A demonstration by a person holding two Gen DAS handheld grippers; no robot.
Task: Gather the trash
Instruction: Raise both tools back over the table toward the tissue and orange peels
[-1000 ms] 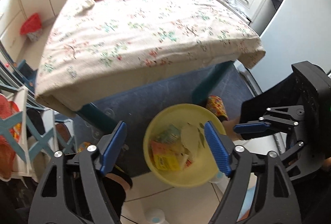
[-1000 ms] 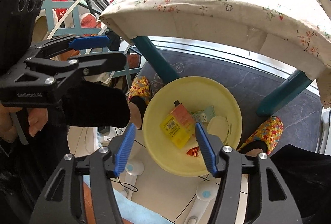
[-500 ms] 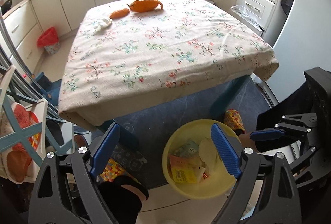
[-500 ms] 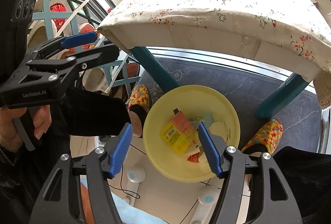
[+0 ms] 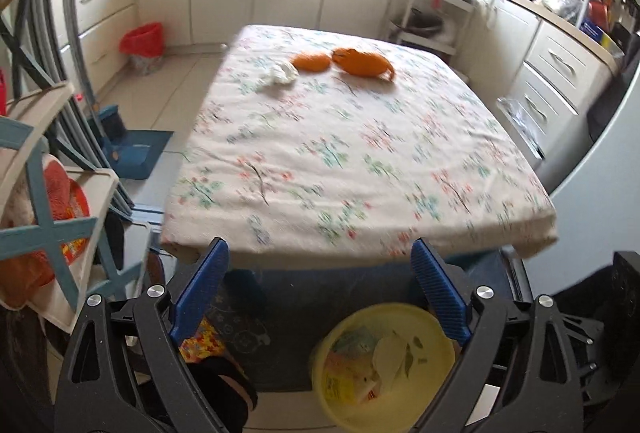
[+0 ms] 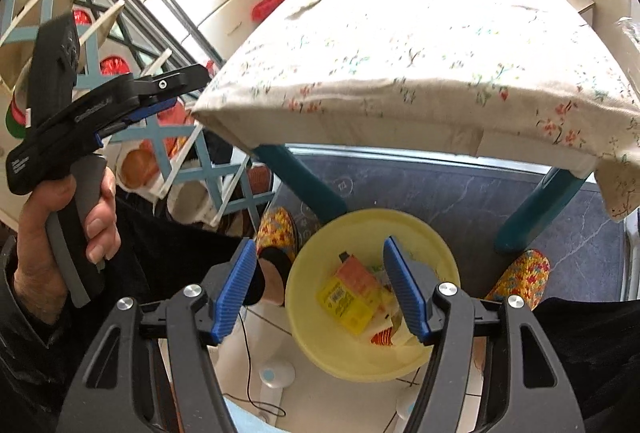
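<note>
While both pairs of tongs hang over the floor at the near end of the table [image 5: 360,161], neither grips anything. The left gripper [image 5: 320,285] has just been opening its jaws, which stand wide with nothing between them. The right gripper [image 6: 320,285] has its blue pads [image 6: 404,289] moderately apart, also empty, with the yellow bin [image 6: 320,333] below them on the floor.

Seen from the left wrist, the bin [image 5: 344,405] sits at about five o'clock, below the table's near edge, holding wrappers [image 6: 346,303] in yellow and orange and a pale scrap. On the flowered cloth, toward twelve o'clock at the table's far end, lie two orange peels [image 5: 362,61], one small and one larger, just beside each other, with a crumpled white tissue [image 5: 278,75] close at their nine o'clock side; blur makes it hard to say whether tissue and peel touch.

A hand [image 6: 60,225] at nine o'clock in the right wrist view holds the left gripper's handle.
</note>
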